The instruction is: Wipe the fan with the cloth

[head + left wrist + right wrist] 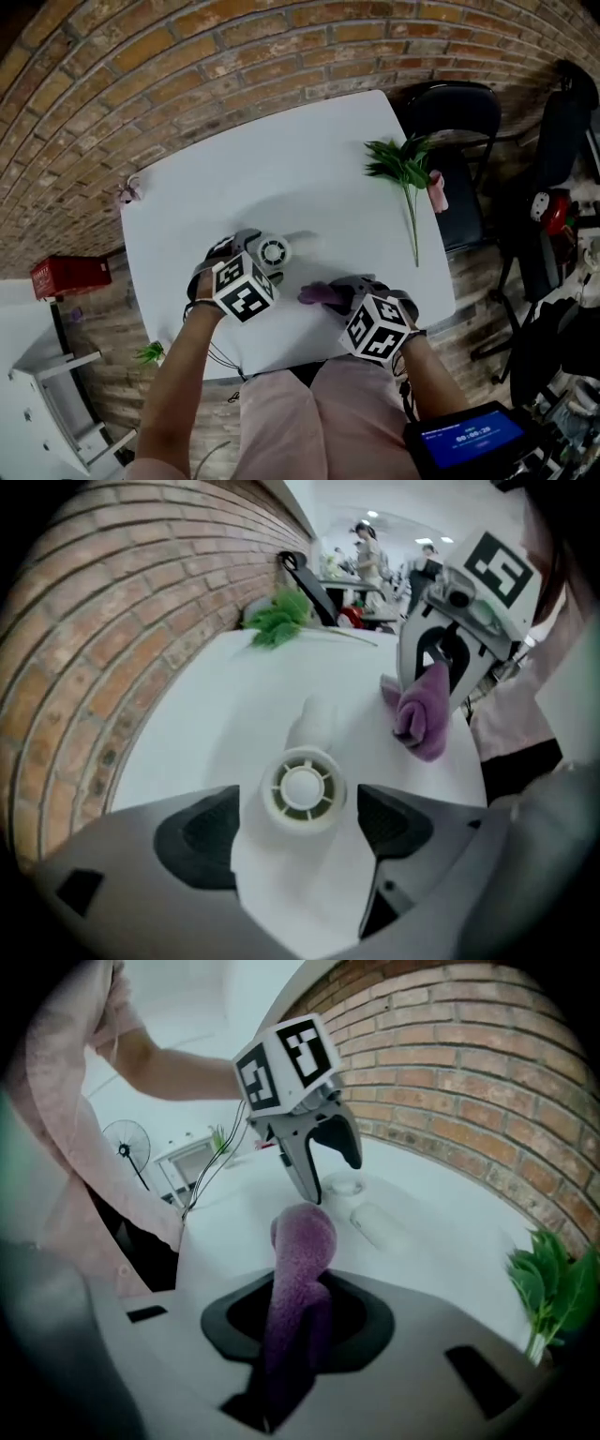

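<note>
A small white fan lies on the white table, its round grilled end facing my left gripper. That gripper is open, one dark pad on each side of the fan's end with a gap on both sides. My right gripper is shut on a purple cloth, which sticks up and forward from the jaws. The cloth hangs just right of the fan, a short way from it. In the left gripper view the right gripper holds the cloth above the table.
A green plant sprig and a pink item lie at the table's far right. A black chair stands beyond that corner. A small pink object sits at the left edge, and a red box is on the floor.
</note>
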Demonstrator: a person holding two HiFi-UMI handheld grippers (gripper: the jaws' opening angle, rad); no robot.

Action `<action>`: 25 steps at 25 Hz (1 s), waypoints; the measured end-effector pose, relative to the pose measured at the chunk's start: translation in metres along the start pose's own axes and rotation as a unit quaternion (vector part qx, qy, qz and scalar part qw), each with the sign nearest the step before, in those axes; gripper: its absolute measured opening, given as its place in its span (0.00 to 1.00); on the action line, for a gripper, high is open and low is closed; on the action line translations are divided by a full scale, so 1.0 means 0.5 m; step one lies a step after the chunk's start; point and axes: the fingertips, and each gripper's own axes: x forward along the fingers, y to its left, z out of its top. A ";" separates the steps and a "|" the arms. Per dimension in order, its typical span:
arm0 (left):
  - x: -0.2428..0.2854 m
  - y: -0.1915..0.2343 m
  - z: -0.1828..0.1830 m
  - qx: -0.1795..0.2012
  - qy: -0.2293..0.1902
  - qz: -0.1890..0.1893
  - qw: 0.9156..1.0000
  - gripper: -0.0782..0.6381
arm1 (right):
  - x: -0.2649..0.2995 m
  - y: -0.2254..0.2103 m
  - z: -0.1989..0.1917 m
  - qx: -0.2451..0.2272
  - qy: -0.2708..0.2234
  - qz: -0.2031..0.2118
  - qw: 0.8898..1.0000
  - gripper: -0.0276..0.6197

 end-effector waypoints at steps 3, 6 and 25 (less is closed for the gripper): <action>-0.115 0.033 0.014 -0.102 -0.105 0.077 0.986 0.64 | -0.037 -0.030 0.047 0.053 -0.059 -0.017 0.997 0.17; -0.262 0.072 0.045 -0.228 -0.249 0.158 0.928 0.63 | -0.097 -0.080 0.135 0.110 -0.148 -0.036 0.982 0.17; -0.709 0.139 0.101 -0.303 -0.451 0.487 0.684 0.13 | -0.376 -0.192 0.527 0.032 -0.393 -0.243 0.886 0.17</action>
